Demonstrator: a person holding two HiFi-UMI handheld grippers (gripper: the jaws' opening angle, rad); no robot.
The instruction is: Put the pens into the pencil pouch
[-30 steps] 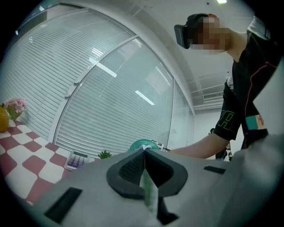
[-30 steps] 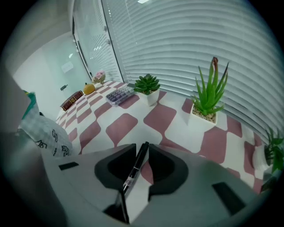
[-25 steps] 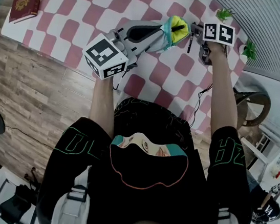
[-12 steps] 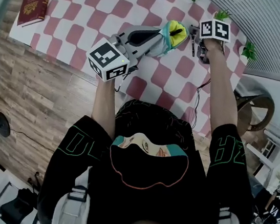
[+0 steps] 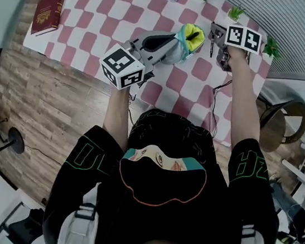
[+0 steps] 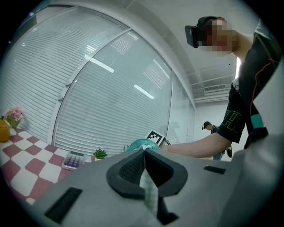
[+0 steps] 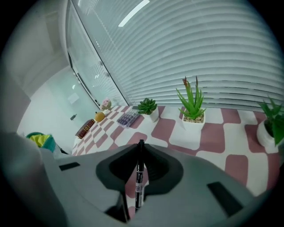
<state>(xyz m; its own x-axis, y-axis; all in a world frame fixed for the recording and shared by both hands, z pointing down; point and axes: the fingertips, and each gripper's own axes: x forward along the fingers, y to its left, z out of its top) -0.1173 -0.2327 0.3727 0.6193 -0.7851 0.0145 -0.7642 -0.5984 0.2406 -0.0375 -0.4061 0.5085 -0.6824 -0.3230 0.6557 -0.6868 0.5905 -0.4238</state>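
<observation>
My left claw (image 6: 144,151) grips the pencil pouch (image 5: 188,36); my right claw (image 7: 141,147), just closed on a pen (image 7: 139,179), hasn't put it in yet.

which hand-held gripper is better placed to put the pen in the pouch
Right: the right hand-held gripper has just closed on a black pen beside the open pencil pouch; the left hand-held gripper is shut on its edge, holding it.

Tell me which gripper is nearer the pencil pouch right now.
Left. The left gripper is clamped on the edge of the pencil pouch. The right gripper, its jaws just closed onto a black pen, is beside the pouch's open mouth.
</observation>
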